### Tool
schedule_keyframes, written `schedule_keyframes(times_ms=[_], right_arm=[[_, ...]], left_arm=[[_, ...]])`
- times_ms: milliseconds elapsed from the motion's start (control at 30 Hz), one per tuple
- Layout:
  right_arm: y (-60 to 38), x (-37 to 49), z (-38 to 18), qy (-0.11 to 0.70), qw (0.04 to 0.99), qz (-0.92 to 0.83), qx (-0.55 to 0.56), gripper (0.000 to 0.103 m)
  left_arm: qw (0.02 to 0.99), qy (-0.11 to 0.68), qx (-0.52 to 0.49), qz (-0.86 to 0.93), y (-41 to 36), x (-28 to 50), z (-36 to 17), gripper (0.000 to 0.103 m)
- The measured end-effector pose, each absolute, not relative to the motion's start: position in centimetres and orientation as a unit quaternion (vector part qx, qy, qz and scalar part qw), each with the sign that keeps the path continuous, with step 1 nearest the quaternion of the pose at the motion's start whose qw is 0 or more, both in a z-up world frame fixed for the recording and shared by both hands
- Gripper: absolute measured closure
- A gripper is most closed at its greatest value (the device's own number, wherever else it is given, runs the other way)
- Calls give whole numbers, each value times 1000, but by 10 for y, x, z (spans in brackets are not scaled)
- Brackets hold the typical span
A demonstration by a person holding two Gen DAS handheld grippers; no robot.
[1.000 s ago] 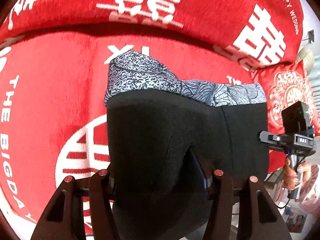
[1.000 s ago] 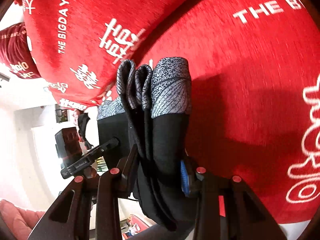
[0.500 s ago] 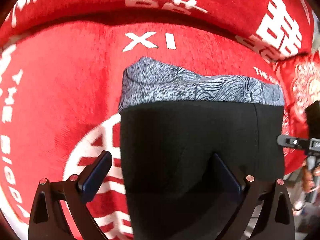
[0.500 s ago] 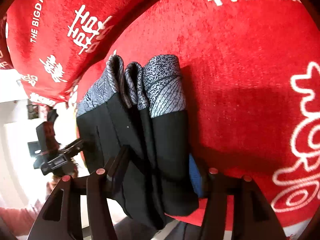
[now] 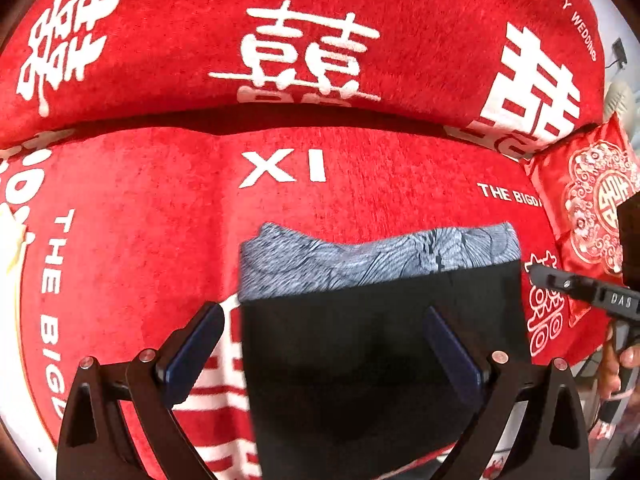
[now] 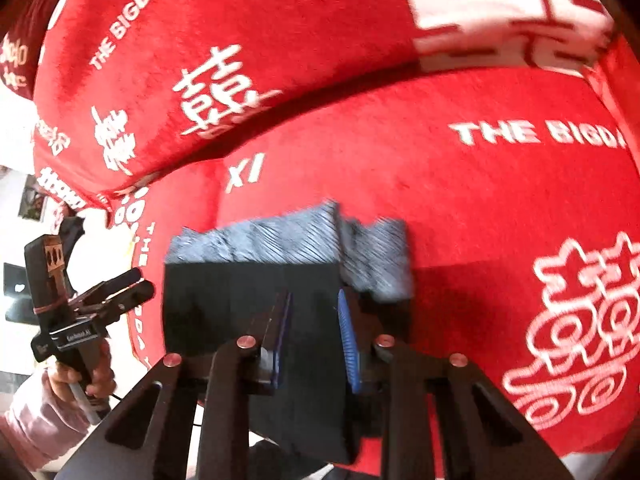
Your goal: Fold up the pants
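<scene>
**Technician A:** On the red plush sofa seat [image 5: 168,208] printed with white characters lies the folded pair of black fabric pants with a grey patterned waistband [image 5: 360,344]. The bundle sits near the front edge of the seat, waistband toward the backrest cushion [image 5: 160,40]. State the condition of each tool.

**Technician B:** The left hand-held gripper [image 5: 320,344] is spread wide. One finger stands clear of the bundle's left edge; the other is over the black cloth, and contact there cannot be confirmed. The right hand-held gripper [image 6: 314,332] has its jaws only narrowly apart, with black cloth between the ribbed blue pads [image 6: 349,340]. Motion blur prevents a firm reading of whether they clamp the cloth or have let go.

**Technician A:** Handling properties?

**Technician B:** By judgement, the garment is light, soft and limp. It offers no stiffness of its own; stacked layers will slide apart or sag if lifted from one corner. It is not fragile.

**Technician A:** Recommended hold?

**Technician B:** Take the bundle at a folded edge, through all layers at once, one tool at each end of that edge. The waistband is the thicker, firmer band and gives the more secure pinch. Avoid single-layer grips; they are likely to undo the fold.
</scene>
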State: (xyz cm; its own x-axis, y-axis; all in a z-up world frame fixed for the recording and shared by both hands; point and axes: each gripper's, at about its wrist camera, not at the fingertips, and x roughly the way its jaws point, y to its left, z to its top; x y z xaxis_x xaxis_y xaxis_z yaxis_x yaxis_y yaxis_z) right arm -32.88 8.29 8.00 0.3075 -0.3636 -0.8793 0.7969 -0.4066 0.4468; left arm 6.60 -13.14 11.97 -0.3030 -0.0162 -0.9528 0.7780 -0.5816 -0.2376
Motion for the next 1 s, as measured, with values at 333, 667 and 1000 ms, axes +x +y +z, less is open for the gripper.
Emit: schedule_keyframes(times_ms=[333,667,1000], right_arm=[[80,-327,46,213,502,-556,627,82],[141,-338,49,200,411,-586,669,63],[182,-314,60,203,369,-602,678,51]], left_arm=[[304,407,551,-662,-129,72,67,2],[333,330,595,-653,-108,76,100,2],[317,349,602,-644,-83,90,113,2]])
